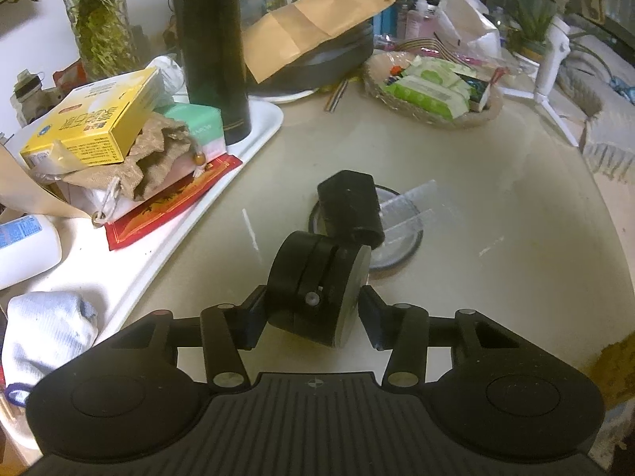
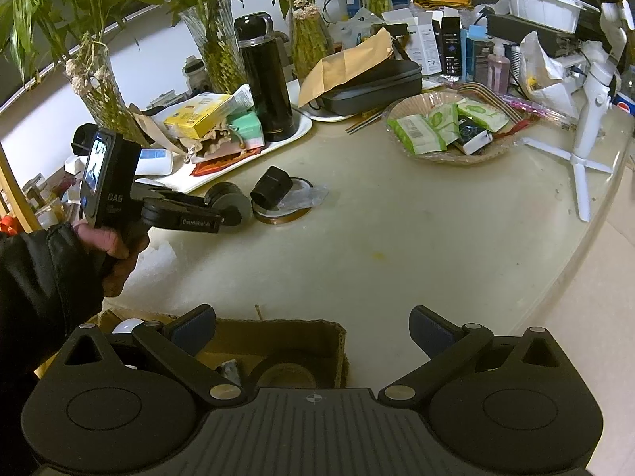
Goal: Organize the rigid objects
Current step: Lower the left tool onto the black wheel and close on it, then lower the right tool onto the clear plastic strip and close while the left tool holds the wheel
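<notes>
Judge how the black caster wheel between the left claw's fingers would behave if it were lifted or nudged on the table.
The caster wheel looks rigid, so it should not flex between the left claw. Its round twin discs suggest that it may roll once set on the table. The blocky black stem juts off-centre, so it could swing or tip the part when lifted.
</notes>
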A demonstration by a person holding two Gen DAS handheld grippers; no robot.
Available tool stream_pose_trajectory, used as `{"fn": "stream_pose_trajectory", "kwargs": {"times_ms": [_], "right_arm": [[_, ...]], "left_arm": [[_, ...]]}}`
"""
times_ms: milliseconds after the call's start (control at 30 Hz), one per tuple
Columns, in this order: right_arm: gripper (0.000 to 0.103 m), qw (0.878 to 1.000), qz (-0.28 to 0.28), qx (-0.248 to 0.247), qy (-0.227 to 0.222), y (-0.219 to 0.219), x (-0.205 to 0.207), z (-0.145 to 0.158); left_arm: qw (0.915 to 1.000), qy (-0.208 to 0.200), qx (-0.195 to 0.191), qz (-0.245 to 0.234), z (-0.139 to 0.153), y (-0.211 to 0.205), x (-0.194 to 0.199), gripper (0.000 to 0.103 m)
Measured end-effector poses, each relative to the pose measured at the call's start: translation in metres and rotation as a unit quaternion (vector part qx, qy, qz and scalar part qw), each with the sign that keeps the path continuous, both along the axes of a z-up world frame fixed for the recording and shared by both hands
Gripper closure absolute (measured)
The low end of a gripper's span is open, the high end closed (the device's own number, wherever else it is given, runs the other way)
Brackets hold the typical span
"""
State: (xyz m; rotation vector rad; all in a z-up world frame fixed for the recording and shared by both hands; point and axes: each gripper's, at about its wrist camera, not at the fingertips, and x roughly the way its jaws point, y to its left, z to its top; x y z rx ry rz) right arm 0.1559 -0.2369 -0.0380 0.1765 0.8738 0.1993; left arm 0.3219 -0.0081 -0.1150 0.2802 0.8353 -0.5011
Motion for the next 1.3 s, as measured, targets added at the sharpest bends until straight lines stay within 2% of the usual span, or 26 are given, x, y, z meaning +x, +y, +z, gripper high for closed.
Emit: {"fn": "stream_pose_trajectory", "kwargs": {"times_ms": [300,800,967,1300], "right_arm": [[0.000,1.000,-0.010,-0.007,-0.002,-0.002,-0.001,-0.001],[0.000,0.999,-0.006,-0.025,-0.026,0.003,0.001,0.004],[0.000,0.999,0.011,-0.036,-0.036,0.008,0.007,0.006],[0.000,0.997,0.041,-0.049,-0.040,0.016,0.035,0.001]], "left_arm": [[0.9997,-0.015,-0.003,0.019,0.021,0.004,-0.015,0.057],[0.9937,-0.061,-0.030,0.089,0.072,0.006,-0.069,0.057],[0.9914,-0.064,-0.030,0.110,0.078,0.010,-0.085,0.057],[0.9896,-0.074,-0.024,0.121,0.086,0.016,-0.116,0.057]]}}
